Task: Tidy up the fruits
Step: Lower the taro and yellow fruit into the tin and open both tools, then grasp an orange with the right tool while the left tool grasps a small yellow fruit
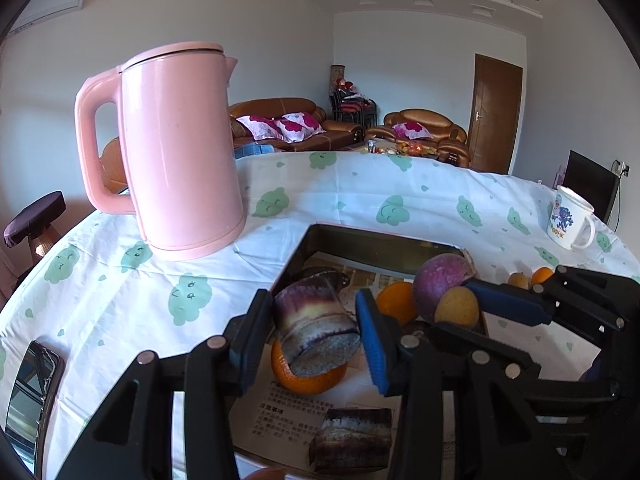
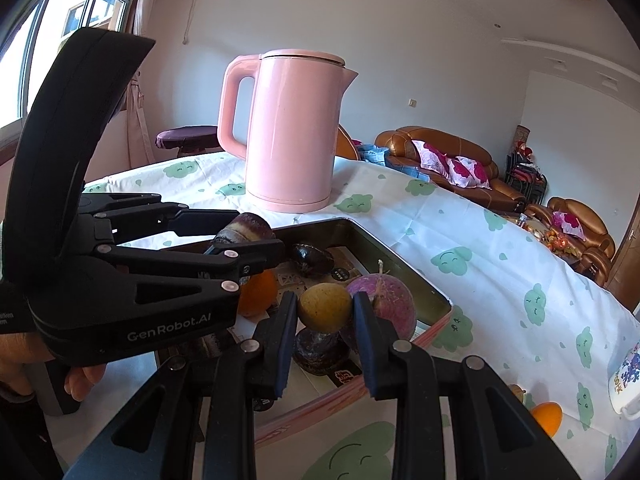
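1. Left wrist view: the left gripper [image 1: 316, 328] has its fingers [image 1: 253, 332] pressed on a short piece of sugarcane [image 1: 316, 330], held above the tray [image 1: 296, 256]. The piece's long axis runs forward and slightly up, away from the camera; its grey cut end faces the lens.
2. Directly under the held piece sits an orange [image 1: 308, 380] on the printed paper lining the tray. A second sugarcane piece [image 1: 352, 440] lies near the tray's close edge, its length running left to right.
3. Right wrist view: the right gripper [image 2: 325, 312] holds a small yellow round fruit [image 2: 325, 307] between narrow fingers [image 2: 286, 332], over the tray's right half. A purple turnip [image 2: 384, 304] sits just beside it on the right, and a dark round fruit [image 2: 320, 350] lies below it.
4. Both grippers hang close together over the tray, the left one crossing in from the left side of this view.
5. A pink kettle [image 1: 180, 152] stands on the counter [image 1: 420, 200] just beyond the tray's far left corner. The far wall of the tray is dark and raised.
6. Open cloth lies beyond and to the right of the tray, up to a white mug [image 1: 570, 220] near the counter's right edge. Another orange [image 2: 546, 418] and a small yellowish fruit [image 1: 518, 279] rest on the cloth just outside the tray's right side.
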{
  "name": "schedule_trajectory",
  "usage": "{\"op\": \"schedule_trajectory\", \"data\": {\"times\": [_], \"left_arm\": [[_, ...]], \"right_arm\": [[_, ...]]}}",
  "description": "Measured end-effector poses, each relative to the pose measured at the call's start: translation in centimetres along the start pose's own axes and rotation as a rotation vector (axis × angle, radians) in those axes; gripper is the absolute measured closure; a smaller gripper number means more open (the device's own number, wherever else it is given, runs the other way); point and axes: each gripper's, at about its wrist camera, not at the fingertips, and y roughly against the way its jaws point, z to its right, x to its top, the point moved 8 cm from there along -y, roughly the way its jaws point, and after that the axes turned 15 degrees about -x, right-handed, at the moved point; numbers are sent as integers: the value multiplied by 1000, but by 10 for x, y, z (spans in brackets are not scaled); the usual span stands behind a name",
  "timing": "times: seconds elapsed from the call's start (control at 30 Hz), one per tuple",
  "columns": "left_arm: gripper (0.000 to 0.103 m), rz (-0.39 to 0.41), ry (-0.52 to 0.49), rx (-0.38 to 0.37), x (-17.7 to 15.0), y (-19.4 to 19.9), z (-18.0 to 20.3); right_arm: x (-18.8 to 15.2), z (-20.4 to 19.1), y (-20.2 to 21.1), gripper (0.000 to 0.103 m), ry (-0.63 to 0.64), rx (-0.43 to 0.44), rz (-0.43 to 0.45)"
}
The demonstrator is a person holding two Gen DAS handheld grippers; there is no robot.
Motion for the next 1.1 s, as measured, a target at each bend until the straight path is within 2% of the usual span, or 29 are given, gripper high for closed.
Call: {"op": "schedule_trajectory", "data": {"times": [0.07,0.2,0.3,0.43,0.53,0.63,0.73,0.83,0.93,1.1], "left_arm": [[55,11,1,7,1,2,-1],[39,34,3,11,4,10,-2],[35,50,12,6,7,16,-3],[28,77,19,3,11,23,-1],[28,85,2,-5,14,23,10],[28,79,-30,-29,16,19,30],[24,72,-79,-51,18,14,56],[23,54,-127,-79,20,5,83],[23,35,-183,-99,20,-7,110],[23,-20,-215,-124,19,-31,136]], "right_arm": [[0,0,-1,73,-1,10,-4],[0,1,-1,70,-4,9,-1],[0,2,1,64,-10,3,5],[-3,12,5,62,12,-57,-3],[-8,36,12,62,9,-110,-7],[-16,80,20,62,-57,-178,-27],[-30,133,22,55,-127,-287,-67],[-50,177,18,50,-226,-344,-127],[-69,199,7,50,-284,-352,-195],[-85,199,-10,50,-335,-273,-275]]}}
